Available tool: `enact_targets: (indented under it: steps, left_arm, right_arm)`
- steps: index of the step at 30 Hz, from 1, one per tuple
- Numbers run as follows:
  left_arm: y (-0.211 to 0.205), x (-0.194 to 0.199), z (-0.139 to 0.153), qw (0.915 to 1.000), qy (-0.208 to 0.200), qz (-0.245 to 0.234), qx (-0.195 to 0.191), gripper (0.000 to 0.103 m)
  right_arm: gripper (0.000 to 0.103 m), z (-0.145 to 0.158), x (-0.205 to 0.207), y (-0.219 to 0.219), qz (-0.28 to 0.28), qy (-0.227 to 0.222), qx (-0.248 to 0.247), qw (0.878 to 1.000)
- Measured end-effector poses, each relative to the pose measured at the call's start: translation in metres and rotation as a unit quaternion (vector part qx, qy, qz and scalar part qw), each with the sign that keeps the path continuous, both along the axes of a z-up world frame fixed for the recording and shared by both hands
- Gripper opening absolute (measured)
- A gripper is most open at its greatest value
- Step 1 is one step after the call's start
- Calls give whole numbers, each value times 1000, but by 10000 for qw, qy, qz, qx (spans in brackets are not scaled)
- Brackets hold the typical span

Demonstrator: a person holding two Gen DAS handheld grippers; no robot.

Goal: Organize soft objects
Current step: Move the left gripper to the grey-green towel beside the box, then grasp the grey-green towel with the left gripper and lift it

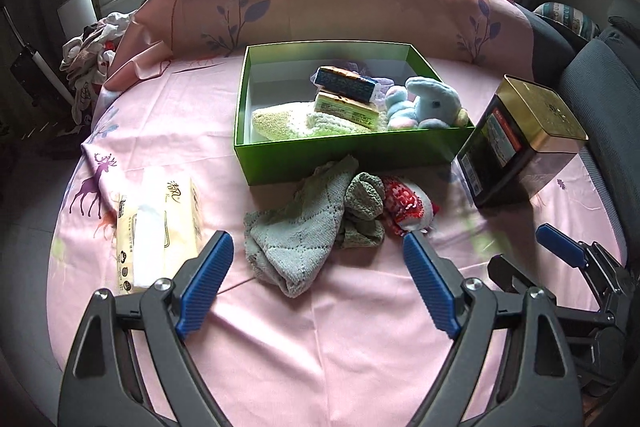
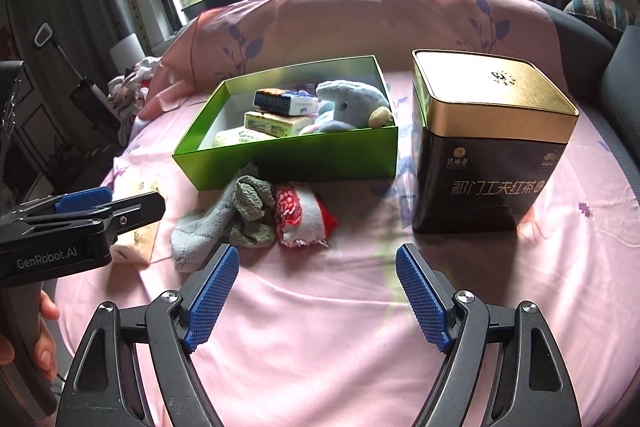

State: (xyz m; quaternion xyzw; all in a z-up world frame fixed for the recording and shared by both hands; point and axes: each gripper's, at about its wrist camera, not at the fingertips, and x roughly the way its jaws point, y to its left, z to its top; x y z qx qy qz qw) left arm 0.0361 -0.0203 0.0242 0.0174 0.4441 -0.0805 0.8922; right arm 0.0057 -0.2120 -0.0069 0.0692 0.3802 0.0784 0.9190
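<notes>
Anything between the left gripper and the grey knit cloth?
No. In the left wrist view only bare pink sheet separates the open left gripper from the grey knit cloth.

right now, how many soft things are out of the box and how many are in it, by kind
Outside, in front of the green box:
grey cloth: 1
green knit: 1
red-and-white sock: 1

Inside:
plush toy: 1
tissue packs: 2
cream cloth: 1

Total: 7
</notes>
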Motion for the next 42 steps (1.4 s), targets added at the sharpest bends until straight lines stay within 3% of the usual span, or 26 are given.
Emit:
enact_targets:
  steps: [14,20,28,35,40,42]
  left_arm:
    - [20,-17,-6,9996,-190,179,132,87]
    - [41,-12,-18,9990,10,72,-433,87]
    - [41,-5,-34,9963,109,-354,-773,86]
    - [32,9,-61,9961,320,-581,-584,86]
    - [30,26,-78,9960,566,-605,-347,84]
    - [26,32,-84,9958,630,-612,-256,76]
  right_arm:
    - [81,-12,-11,13,132,147,-73,9998]
    - [81,-18,-13,20,221,179,-124,9995]
    - [81,-33,-13,48,656,227,-200,9974]
    - [81,-47,-8,68,1072,260,-271,9935]
    - [81,-52,1,65,1050,324,-211,9937]
    - [81,-53,4,61,991,347,-177,9943]
